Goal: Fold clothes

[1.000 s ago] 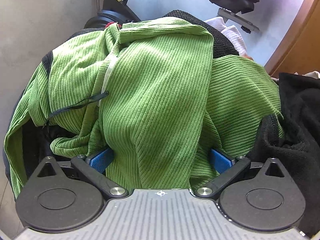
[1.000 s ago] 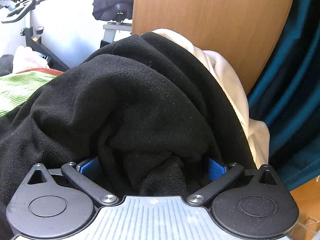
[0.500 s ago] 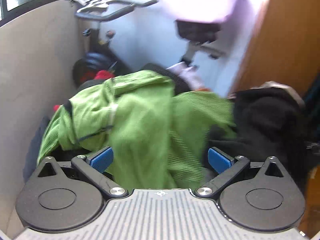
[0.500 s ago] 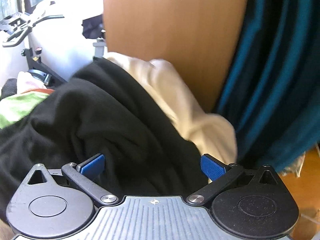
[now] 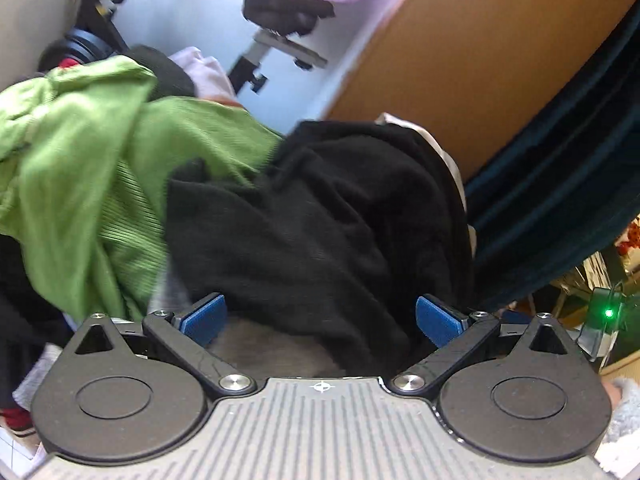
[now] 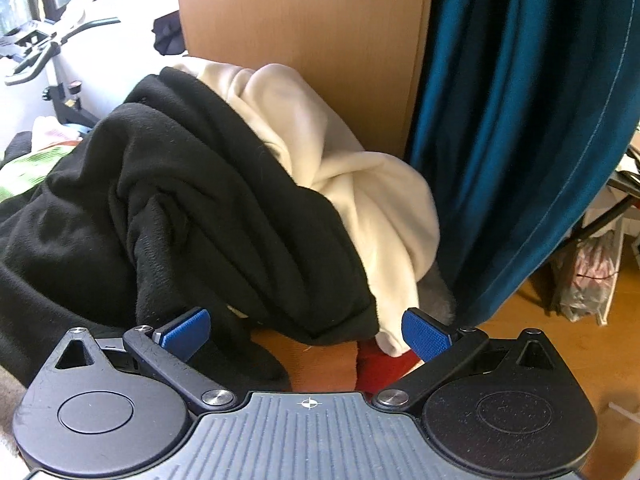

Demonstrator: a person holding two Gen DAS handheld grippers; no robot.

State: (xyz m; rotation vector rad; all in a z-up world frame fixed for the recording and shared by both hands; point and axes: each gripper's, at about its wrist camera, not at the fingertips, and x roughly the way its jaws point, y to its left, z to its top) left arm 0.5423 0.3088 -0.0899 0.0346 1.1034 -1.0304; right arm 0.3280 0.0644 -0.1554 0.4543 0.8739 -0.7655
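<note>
Three garments make up the visible pile: a black fleece, a cream fleece and a green ribbed top. The black fleece is heaped in thick, soft folds at the centre of the pile. The cream fleece lies against its right side, next to a wooden panel and a teal curtain. The green ribbed top lies at the left of the pile, partly overlapped by the black fleece; it is blurred in the left wrist view. Under the front edge of the pile, an orange cloth and a red cloth are seen. An exercise bike stands behind the pile.

The left tongs are spread wide apart and nothing is gripped; the black fleece lies between and ahead of the blue pads. The right tongs are likewise spread apart and empty, with the lower hem of the black fleece just ahead of the pads.

One second ago, the left tongs were buried in the green ribbed top and the right tongs in the black fleece. Both have since been drawn back clear of the cloth. The left view has swung to the right, so that the black fleece, not the green top, now fills its centre.
</note>
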